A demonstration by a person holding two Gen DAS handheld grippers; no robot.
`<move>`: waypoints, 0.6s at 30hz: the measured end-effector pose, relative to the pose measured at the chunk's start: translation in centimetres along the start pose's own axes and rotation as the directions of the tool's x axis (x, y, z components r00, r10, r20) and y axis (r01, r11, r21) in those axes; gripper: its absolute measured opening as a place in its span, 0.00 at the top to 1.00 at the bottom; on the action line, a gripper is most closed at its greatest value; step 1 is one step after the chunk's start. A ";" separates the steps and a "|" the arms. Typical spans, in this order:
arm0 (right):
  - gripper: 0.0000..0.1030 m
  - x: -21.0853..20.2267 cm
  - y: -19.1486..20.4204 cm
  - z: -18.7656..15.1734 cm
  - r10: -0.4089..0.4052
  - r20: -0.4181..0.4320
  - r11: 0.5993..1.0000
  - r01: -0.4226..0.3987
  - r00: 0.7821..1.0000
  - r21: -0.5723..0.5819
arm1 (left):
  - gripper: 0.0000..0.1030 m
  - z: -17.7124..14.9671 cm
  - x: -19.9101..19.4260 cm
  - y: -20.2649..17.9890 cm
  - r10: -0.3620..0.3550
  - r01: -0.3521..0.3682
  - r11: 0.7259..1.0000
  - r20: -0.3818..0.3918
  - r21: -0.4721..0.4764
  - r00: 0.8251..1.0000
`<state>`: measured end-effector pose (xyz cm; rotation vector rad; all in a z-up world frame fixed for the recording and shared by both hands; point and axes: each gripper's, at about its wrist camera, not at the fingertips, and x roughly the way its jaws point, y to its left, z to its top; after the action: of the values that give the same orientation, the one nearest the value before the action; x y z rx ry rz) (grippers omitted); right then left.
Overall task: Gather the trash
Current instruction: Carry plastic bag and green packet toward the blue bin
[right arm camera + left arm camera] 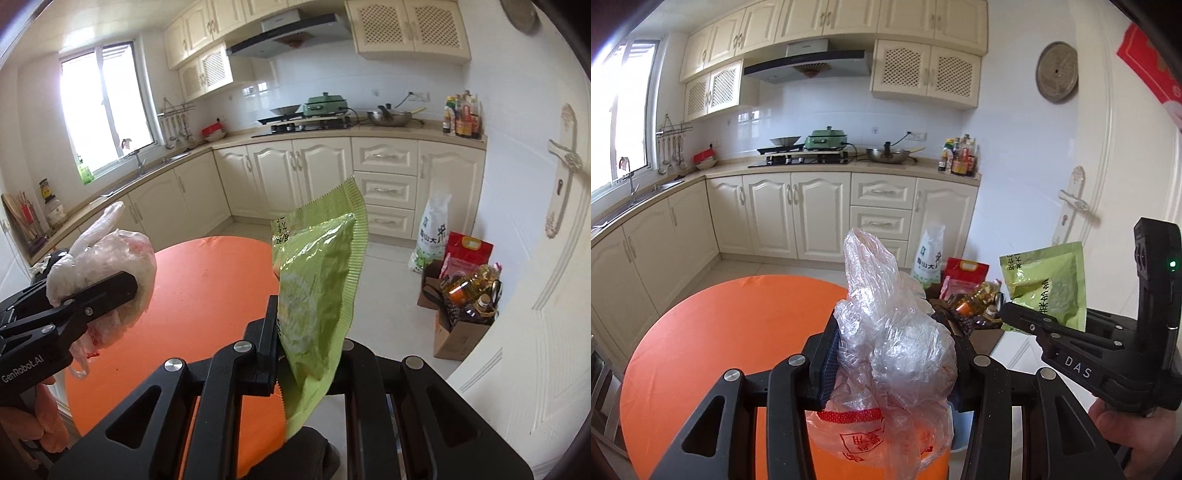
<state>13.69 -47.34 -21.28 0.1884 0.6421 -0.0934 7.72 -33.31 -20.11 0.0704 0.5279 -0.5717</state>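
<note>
Jaws clamp crumpled clear bag (886,332); green packet (317,295)

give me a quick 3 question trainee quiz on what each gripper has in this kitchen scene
1. True or false: the left gripper is shut on a crumpled clear plastic bag.
2. Which does the right gripper hold? A) a glass bottle B) a flat green foil snack packet C) a metal spoon
3. Fill in: both grippers are held above a round ____ tabletop.

Key: 1 true; 2 B; 3 orange
</note>
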 end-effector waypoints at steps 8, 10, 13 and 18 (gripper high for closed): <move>0.88 1.7 -10.0 -3.4 -0.136 -0.094 0.979 0.149 0.986 0.143 | 0.59 -0.2 6.0 -4.6 -0.152 0.162 0.984 -0.128 0.070 0.980; 0.88 2.9 -12.7 -4.9 -0.145 -0.137 0.967 0.170 0.980 0.191 | 0.59 -1.0 8.2 -6.1 -0.181 0.199 0.977 -0.188 0.081 0.965; 0.88 5.2 -16.3 -7.0 -0.154 -0.210 0.947 0.205 0.966 0.247 | 0.59 -2.3 11.9 -8.1 -0.206 0.239 0.967 -0.288 0.085 0.935; 0.86 8.7 -20.2 -9.9 -0.152 -0.310 0.923 0.247 0.939 0.296 | 0.59 -4.4 17.8 -10.3 -0.199 0.259 0.962 -0.422 0.090 0.885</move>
<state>11.89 -65.38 -37.22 0.4677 0.9296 -0.3813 12.91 -49.91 -31.95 0.2729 0.9129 -0.8355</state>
